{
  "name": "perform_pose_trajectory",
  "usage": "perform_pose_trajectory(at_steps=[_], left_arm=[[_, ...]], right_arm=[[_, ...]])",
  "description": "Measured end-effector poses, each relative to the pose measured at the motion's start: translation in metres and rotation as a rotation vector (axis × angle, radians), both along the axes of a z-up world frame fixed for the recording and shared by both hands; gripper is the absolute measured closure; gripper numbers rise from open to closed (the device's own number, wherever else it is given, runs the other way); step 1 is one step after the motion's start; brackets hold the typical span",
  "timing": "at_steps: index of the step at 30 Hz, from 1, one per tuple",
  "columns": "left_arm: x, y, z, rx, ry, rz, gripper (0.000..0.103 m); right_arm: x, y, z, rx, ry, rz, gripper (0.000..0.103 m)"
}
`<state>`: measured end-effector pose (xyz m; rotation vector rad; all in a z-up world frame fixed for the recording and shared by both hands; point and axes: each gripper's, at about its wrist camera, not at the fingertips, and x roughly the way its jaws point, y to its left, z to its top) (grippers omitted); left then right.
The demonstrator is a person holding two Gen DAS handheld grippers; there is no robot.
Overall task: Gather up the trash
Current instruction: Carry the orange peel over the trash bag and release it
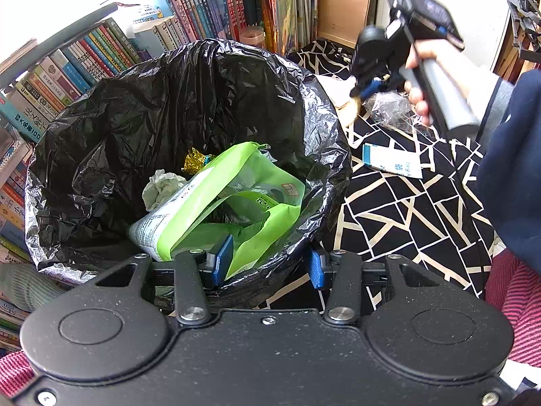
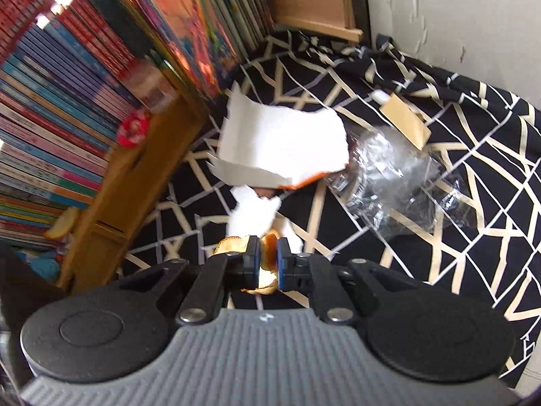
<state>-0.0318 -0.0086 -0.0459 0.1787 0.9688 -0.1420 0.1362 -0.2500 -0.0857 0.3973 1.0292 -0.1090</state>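
My left gripper [image 1: 270, 265] is shut on the near rim of the trash bin [image 1: 324, 155], one blue pad inside the black bag liner and one outside. In the bin lie a green plastic package [image 1: 236, 203], a crumpled tissue [image 1: 162, 186] and gold foil [image 1: 194, 162]. At the right of the left wrist view a hand holds my right gripper [image 1: 363, 93] above the patterned cloth, with a pale yellow peel [image 1: 351, 116] hanging from its tips. In the right wrist view my right gripper [image 2: 268, 260] is shut on that yellow-orange peel [image 2: 231, 245].
On the black-and-cream cloth [image 2: 456, 237] lie a torn white paper box [image 2: 280, 142], a clear crumpled plastic wrapper [image 2: 389, 176], a brown card piece [image 2: 405, 121] and a blue-white packet [image 1: 392, 162]. Rows of books [image 1: 101, 50] and a wooden shelf [image 2: 135, 186] stand behind and to the left.
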Motion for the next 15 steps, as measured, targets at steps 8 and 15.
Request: perform_pose_trajectory(at_steps=[8,15], left_arm=[[0.001,-0.002,-0.002,0.014,-0.009,0.006,0.058],[-0.003,-0.009,-0.005,0.044,-0.021,0.001,0.058]], right_arm=[[-0.027,0.024,0.094,0.179,-0.235,0.158,0.09],[-0.071,0.079,0.151,0.253,-0.364,0.447,0.09]])
